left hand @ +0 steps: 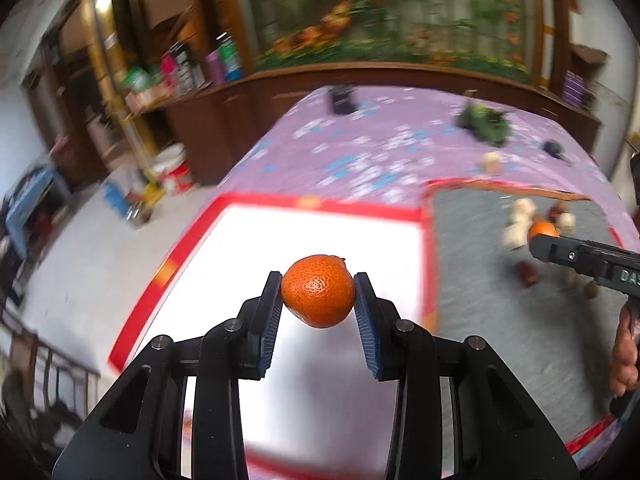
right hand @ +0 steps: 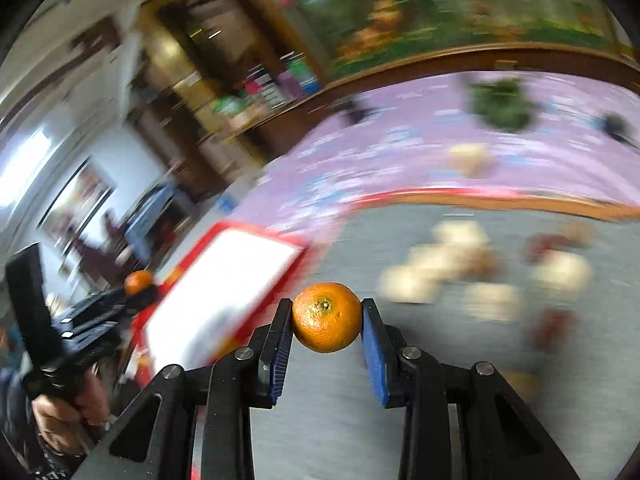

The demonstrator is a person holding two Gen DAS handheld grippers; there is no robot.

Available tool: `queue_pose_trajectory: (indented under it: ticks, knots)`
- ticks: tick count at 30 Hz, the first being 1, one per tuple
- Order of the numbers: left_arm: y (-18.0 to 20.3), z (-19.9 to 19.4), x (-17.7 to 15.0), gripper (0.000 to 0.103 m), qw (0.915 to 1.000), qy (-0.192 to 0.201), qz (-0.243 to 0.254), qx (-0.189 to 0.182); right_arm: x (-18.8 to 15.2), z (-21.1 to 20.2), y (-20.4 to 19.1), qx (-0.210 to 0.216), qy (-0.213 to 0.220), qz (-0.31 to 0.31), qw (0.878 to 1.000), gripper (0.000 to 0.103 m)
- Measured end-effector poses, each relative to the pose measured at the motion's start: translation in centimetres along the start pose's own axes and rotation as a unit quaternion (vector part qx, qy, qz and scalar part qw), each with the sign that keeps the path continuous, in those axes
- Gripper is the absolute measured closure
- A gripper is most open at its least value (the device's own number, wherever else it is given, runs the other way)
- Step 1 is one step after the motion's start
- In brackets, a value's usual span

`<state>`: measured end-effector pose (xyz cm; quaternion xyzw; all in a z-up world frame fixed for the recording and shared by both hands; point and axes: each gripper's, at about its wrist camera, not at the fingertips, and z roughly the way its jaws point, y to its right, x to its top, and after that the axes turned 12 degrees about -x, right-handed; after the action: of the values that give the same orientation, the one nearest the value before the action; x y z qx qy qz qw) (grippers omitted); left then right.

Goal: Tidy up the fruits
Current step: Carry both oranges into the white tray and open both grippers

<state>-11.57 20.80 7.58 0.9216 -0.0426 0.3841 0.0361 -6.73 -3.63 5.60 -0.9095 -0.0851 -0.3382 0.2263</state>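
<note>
My left gripper is shut on a small orange, its blue pads pressing both sides, above a white tray with a red rim. My right gripper is shut on a second orange over a grey mat. In the left wrist view the right gripper and its orange show at the right edge. In the right wrist view the left gripper with its orange shows at the left, beside the white tray. Blurred pale and dark red fruits lie on the mat.
A purple flowered cloth covers the table, with a green leafy thing, a pale fruit and dark objects on it. Behind stand a wooden cabinet and cluttered shelves. The floor with a bucket lies left. A hand grips the left handle.
</note>
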Motion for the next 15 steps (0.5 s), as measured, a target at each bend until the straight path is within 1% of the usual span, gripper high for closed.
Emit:
queue_pose_trajectory:
  ticks: [1, 3, 5, 8, 9, 12, 14, 15]
  knots:
    - [-1.3, 0.0, -0.8, 0.068, 0.9999, -0.006, -0.012, 0.008, 0.0, 0.6, -1.4, 0.007, -0.003, -0.010, 1.000, 0.071]
    - [-2.9, 0.0, -2.2, 0.068, 0.9992, -0.013, -0.028, 0.023, 0.3, 2.5, -5.7, 0.030, -0.014, -0.039, 0.999, 0.071]
    - [-4.0, 0.1, -3.4, 0.068, 0.9986, -0.024, -0.036, 0.031, 0.0, 4.6, -9.0, 0.038, -0.029, -0.063, 0.997, 0.071]
    - [-5.2, 0.8, -4.8, 0.068, 0.9975, -0.042, -0.049, 0.028, -0.8, 7.2, -11.9, 0.042, -0.053, -0.076, 0.995, 0.071]
    - [-5.2, 1.1, -4.8, 0.068, 0.9973, -0.045, -0.050, 0.027, -1.2, 7.7, -12.2, 0.042, -0.059, -0.079, 0.994, 0.071]
    - [-5.5, 1.5, -5.5, 0.068, 0.9967, -0.054, -0.053, 0.030, -2.4, 9.8, -14.1, 0.024, -0.080, -0.100, 0.991, 0.070]
    - [-5.7, 1.5, -5.7, 0.068, 0.9961, -0.057, -0.058, 0.035, -2.5, 10.4, -14.7, 0.011, -0.076, -0.113, 0.991, 0.070]
    - [-5.9, 1.4, -5.7, 0.068, 0.9956, -0.057, -0.061, 0.041, -2.5, 10.8, -14.9, 0.009, -0.084, -0.116, 0.990, 0.070]
